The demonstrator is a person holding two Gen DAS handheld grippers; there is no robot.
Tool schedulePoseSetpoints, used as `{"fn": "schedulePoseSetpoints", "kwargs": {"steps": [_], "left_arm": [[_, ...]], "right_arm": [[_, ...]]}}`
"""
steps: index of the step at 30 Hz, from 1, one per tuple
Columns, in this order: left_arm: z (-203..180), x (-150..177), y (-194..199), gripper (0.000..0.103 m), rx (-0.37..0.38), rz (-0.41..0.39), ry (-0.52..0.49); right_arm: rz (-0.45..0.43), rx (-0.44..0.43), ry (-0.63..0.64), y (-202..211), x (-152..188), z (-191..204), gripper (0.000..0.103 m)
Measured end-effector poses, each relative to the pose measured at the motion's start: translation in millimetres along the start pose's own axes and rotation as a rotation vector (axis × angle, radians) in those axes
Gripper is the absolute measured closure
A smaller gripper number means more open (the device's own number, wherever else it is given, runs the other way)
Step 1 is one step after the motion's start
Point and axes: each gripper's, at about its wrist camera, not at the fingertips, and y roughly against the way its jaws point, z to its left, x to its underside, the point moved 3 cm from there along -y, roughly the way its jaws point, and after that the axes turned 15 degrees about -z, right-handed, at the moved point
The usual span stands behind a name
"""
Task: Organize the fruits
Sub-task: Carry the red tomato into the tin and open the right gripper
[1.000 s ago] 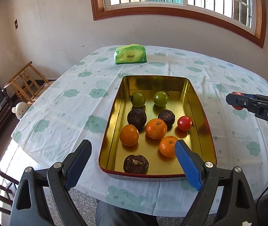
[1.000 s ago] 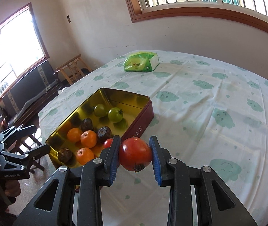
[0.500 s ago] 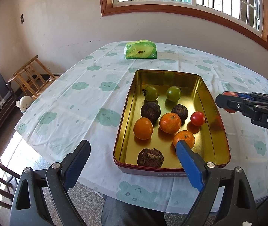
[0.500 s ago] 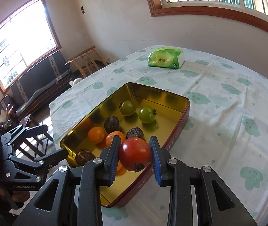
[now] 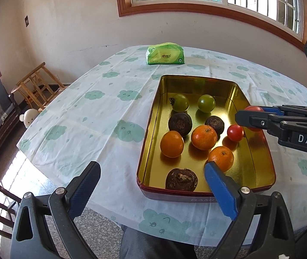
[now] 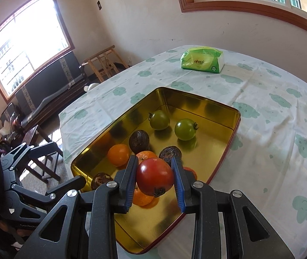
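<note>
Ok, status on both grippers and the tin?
Right gripper shut on big red tomato, over gold tin. Left gripper open, empty, just widened. Small red tomato beneath.

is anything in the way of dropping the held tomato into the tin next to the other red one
Nothing visible blocks it. The right gripper holds the tomato over the open tin, and bare floor shows beside the red one. The left gripper stands off at the near rim.
</note>
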Motion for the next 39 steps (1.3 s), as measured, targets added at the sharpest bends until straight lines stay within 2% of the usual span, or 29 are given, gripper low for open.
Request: {"fn": "schedulePoseSetpoints", "kwargs": {"steps": [15, 39], "left_arm": [[2.2, 7.3, -6.6, 0.007, -0.017, -0.015, -0.016], [2.0, 1.4, 10.6, 0.001, 0.013, -0.132, -0.015]], "right_arm": [[0.015, -0.014, -0.006, -17.7, 1.4, 4.5, 0.070], [0.015, -0.021, -0.010, -32.9, 0.9, 7.8, 0.069]]}}
